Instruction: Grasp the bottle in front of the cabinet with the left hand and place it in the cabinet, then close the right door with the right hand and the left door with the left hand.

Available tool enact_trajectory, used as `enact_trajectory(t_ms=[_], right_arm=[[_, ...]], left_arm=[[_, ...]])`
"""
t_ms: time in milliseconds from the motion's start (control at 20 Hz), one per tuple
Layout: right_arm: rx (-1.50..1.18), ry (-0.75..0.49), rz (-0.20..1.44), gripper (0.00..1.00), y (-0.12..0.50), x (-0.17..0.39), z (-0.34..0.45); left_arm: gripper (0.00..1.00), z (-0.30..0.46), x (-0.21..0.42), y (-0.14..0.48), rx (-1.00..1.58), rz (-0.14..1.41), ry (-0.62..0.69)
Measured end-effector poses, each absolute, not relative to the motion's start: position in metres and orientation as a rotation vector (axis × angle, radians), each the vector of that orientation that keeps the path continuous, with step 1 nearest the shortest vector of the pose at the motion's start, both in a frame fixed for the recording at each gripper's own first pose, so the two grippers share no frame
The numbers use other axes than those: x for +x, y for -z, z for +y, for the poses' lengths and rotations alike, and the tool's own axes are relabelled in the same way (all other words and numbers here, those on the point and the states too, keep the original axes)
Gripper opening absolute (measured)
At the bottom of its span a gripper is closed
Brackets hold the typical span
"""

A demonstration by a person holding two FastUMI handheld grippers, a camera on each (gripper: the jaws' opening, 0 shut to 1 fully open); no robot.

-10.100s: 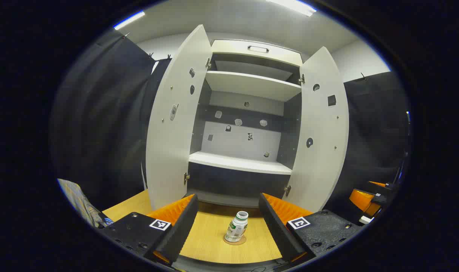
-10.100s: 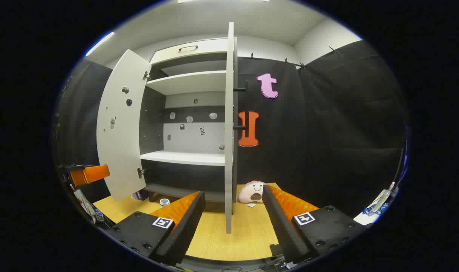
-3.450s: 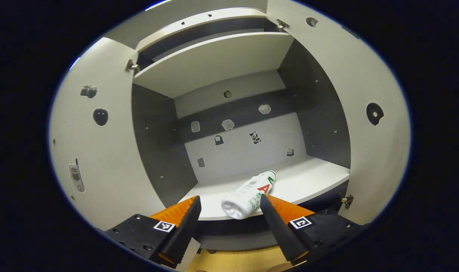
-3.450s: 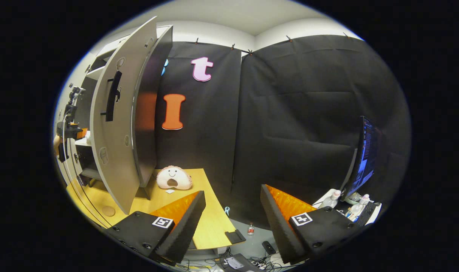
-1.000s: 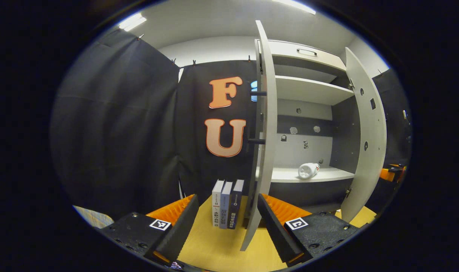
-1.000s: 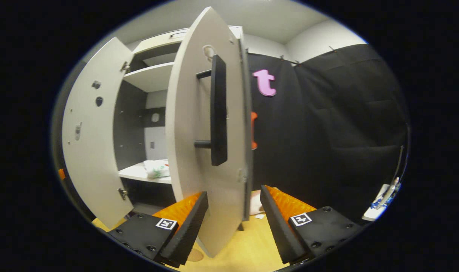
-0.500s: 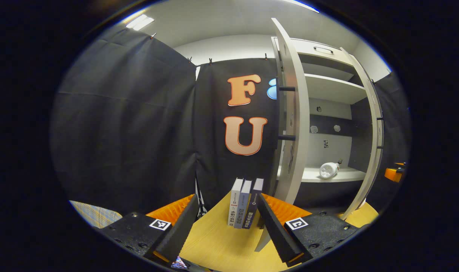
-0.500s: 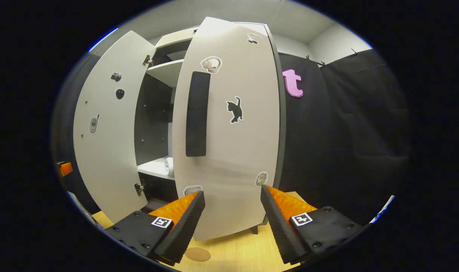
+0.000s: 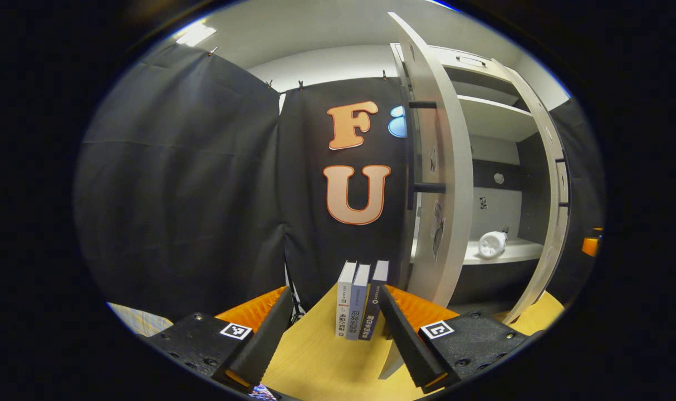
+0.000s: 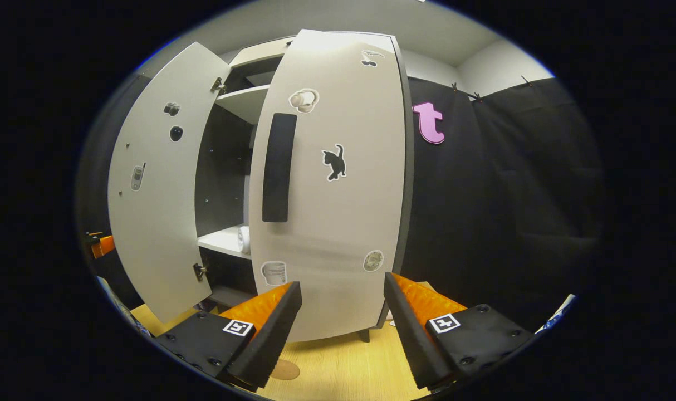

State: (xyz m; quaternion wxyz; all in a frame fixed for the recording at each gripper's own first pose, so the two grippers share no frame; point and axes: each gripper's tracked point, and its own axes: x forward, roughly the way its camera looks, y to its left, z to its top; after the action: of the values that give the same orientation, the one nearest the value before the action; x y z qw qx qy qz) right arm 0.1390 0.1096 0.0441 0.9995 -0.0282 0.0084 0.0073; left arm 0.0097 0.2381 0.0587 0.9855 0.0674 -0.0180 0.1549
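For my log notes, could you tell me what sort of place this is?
Probably a staged recording booth, not a home: black cloth wall, a sticker-covered cabinet on a wooden table, three books.

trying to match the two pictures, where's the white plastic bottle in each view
Left gripper view: the white plastic bottle lies on its side on the cabinet's white lower shelf, right of centre.
Right gripper view: its end peeks out left of the nearly shut right door.
Shared landmark: that shelf.

It was a recording booth: black cloth walls (image 9: 176,184) enclosed a wooden table (image 10: 343,370) bearing a sticker-dotted white cabinet (image 10: 338,211).
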Motion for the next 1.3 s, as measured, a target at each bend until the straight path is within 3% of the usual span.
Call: enact_trajectory(t_ms=[150, 300, 600, 700, 800, 850, 1300], right_arm=[[-0.06, -0.008, 0.02, 0.94, -0.043, 0.134, 0.107], [-0.06, 0.004, 0.015, 0.98, -0.043, 0.13, 0.103], [-0.026, 0.008, 0.038, 0.94, -0.035, 0.125, 0.097], [-0.017, 0.004, 0.033, 0.98, -0.034, 0.125, 0.098], [-0.011, 0.001, 0.032, 0.94, -0.031, 0.125, 0.096], [-0.011, 0.001, 0.034, 0.98, -0.03, 0.125, 0.094], [0.005, 0.031, 0.022, 0.98, -0.03, 0.121, 0.051]], left_arm=[[0.93, 0.231, 0.015, -0.048, 0.126, -0.014, -0.283], [0.93, 0.219, 0.018, -0.04, 0.121, 0.01, -0.251], [0.92, 0.208, 0.016, -0.037, 0.114, 0.005, -0.242], [0.94, 0.198, 0.016, -0.034, 0.105, 0.007, -0.226], [0.94, 0.185, 0.018, -0.031, 0.098, 0.013, -0.2], [0.94, 0.176, 0.019, -0.03, 0.094, 0.017, -0.181], [0.92, 0.098, 0.036, -0.023, 0.101, 0.038, -0.04]])
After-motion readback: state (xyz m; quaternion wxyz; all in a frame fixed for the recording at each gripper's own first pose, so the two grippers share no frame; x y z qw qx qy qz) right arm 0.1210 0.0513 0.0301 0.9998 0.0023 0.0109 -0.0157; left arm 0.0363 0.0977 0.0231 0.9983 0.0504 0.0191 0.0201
